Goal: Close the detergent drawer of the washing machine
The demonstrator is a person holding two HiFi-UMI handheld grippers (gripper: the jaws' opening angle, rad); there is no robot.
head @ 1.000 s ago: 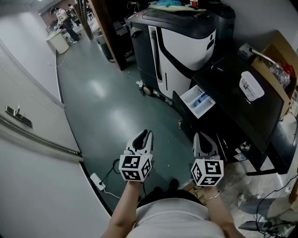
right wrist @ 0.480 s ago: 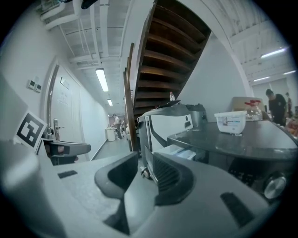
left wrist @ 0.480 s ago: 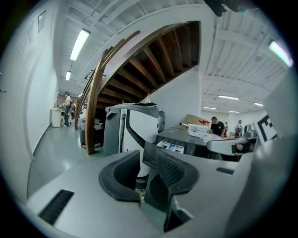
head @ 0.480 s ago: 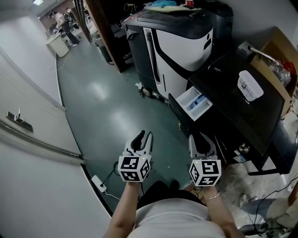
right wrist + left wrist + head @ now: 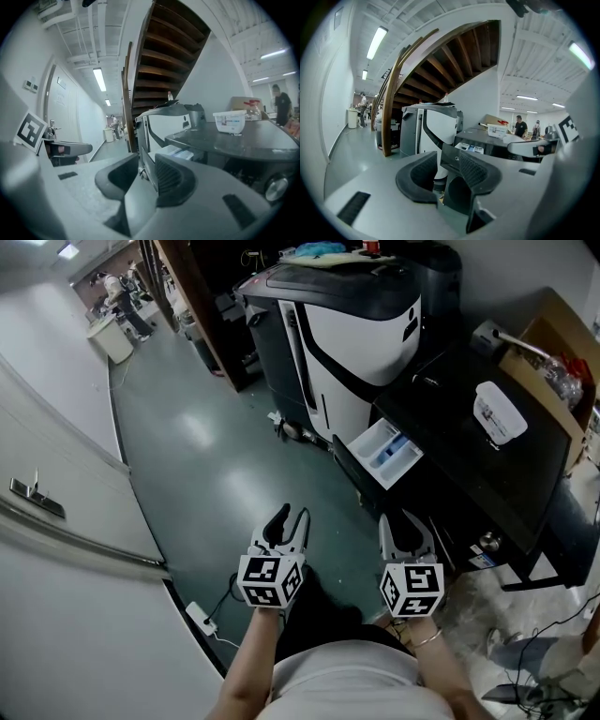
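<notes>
Vs a sec ago: both tongs have just been opening up. The right tongs (image 5: 405,521) were clamped tight before and now show a clear gap. The left tongs (image 5: 288,518) were only a bit apart and are wider now. Nothing sits between either pair, so both are released and empty. The whole scene has also slid a little in the head view, w/ the washer now a touch lower and further left in the pic.

The detergent drawer (image 5: 384,454) is pulled out of the front of the black washing machine (image 5: 469,474). It's up ahead of the right tongs and well apart from both. It's a shallow white plastic tray, rectangular, w/ a blue insert in one compartment. Its long axis runs straight out from the washer's front panel, roughly level, w/ the open top facing up. In the head view it pokes toward the left, out over the floor (image 5: 216,456).

The floor is glossy dark green and reflects the lights. The washer top is flat and matte black, w/ a white plastic tub (image 5: 500,412) on it and a cardboard box (image 5: 553,357) beyond. Next to the washer is a big white-and-black machine (image 5: 352,324) w/ smooth curved panels. A white power strip (image 5: 199,615) lies on the floor near the left tongs. The tong pads are dark and ribbed, on smooth grey shells.
</notes>
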